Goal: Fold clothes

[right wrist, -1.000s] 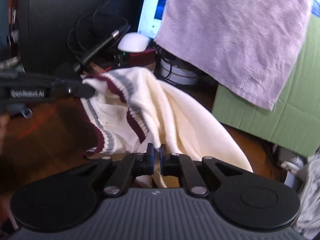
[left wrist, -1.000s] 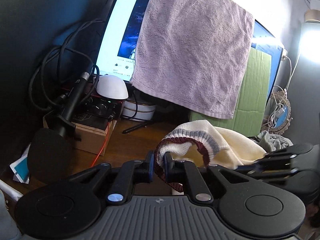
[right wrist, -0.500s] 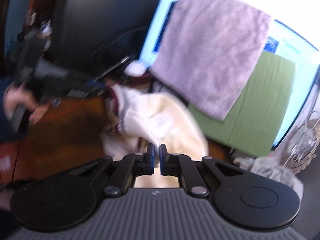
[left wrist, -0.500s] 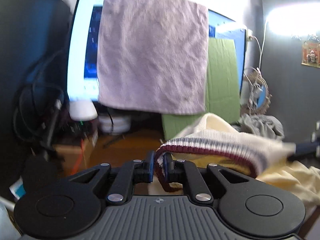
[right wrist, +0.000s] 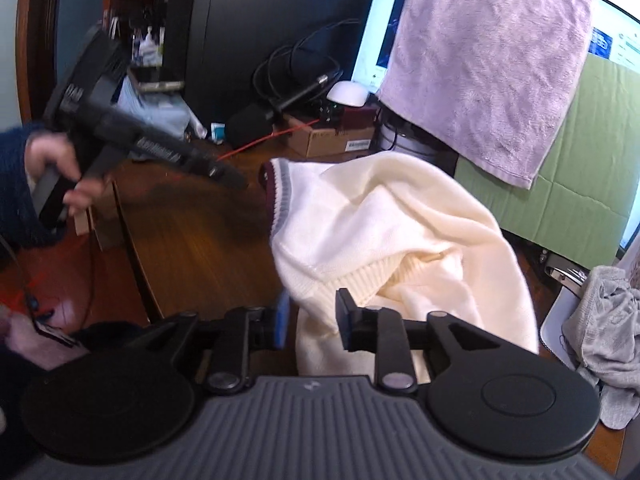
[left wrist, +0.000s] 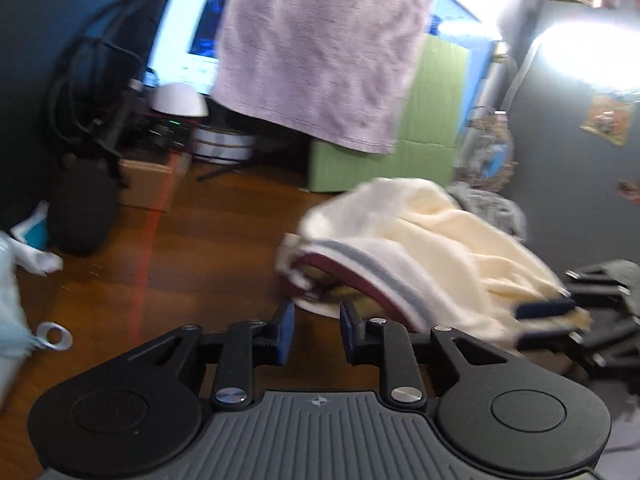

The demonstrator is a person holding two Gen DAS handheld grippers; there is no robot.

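Left tongs (left wrist: pixel 316 330): fingers are standing apart with bare desk showing between them, grasping nothing. They are hovering just near of the sweater's striped hem. In the right wrist view the same left tongs (right wrist: pixel 236 179) are appearing at far left, held by the person's left hand (right wrist: pixel 60 176), tips close to the striped hem but apart from it.

Right tongs (right wrist: pixel 312 320): fingers are spread wide. Cream knit is hanging down between them, but neither pad is pressing on it, so released. In the left wrist view the right tongs (left wrist: pixel 560 312) are coming in from the right edge, blurred, with cream fabric lying over them; from that view I cannot tell whether they are pinching cloth.

Cream sweater (right wrist: pixel 400 232): lying in a loose heap on the wooden desk (left wrist: pixel 192 240), toward its right side, near the green cardboard (left wrist: pixel 432 120). The maroon-and-grey striped hem (left wrist: pixel 360 268) is facing left and near, partly curled under.

Background: a lilac towel (left wrist: pixel 320 48) is draping over the lit monitor (left wrist: pixel 184 32) at the far side. A black microphone (left wrist: pixel 84 208) is standing far left beside a brown box (left wrist: pixel 144 180). A grey garment (right wrist: pixel 604 328) is bunching at the right edge.
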